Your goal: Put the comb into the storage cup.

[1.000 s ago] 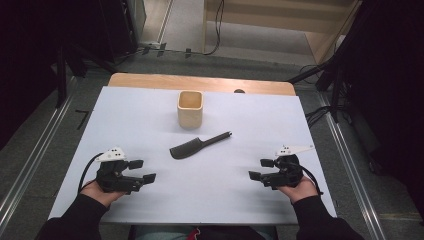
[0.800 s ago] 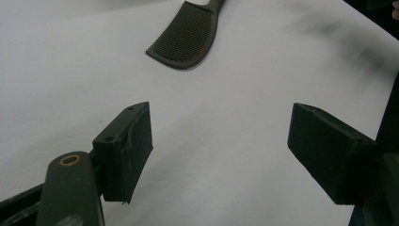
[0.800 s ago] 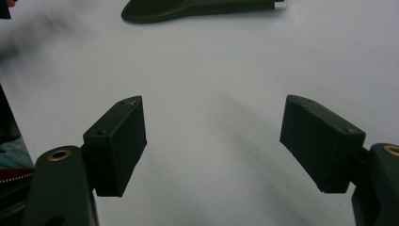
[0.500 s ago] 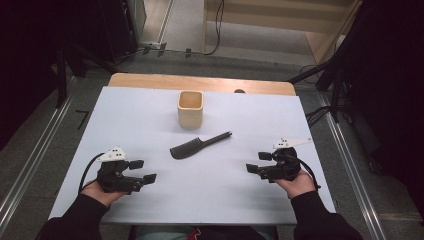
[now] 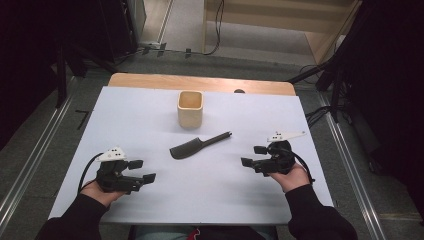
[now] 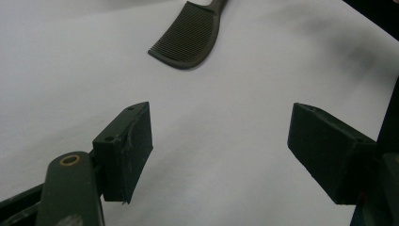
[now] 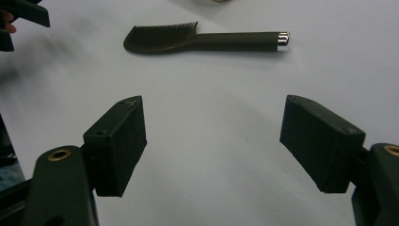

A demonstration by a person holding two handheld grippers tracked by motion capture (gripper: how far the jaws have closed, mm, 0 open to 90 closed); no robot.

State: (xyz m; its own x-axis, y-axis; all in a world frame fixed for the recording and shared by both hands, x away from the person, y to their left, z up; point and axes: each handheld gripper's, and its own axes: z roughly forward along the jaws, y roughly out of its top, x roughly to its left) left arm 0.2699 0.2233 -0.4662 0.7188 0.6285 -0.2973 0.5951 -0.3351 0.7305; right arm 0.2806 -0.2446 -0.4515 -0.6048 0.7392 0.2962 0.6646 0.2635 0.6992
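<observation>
Ahead of the right gripper's (image 7: 214, 141) wide-parted, empty jaws, the comb (image 7: 202, 39) looks light, stiff, slippery; grip its slim handle.

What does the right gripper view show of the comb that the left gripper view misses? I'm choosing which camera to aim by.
Right gripper view: the comb whole, from its teeth along the handle to its shiny tip, with the left gripper at the top left corner. Left gripper view: just the toothed head from closer up, its fine teeth plain, the handle cut off. Both: open jaws over the white table, comb untouched.
</observation>
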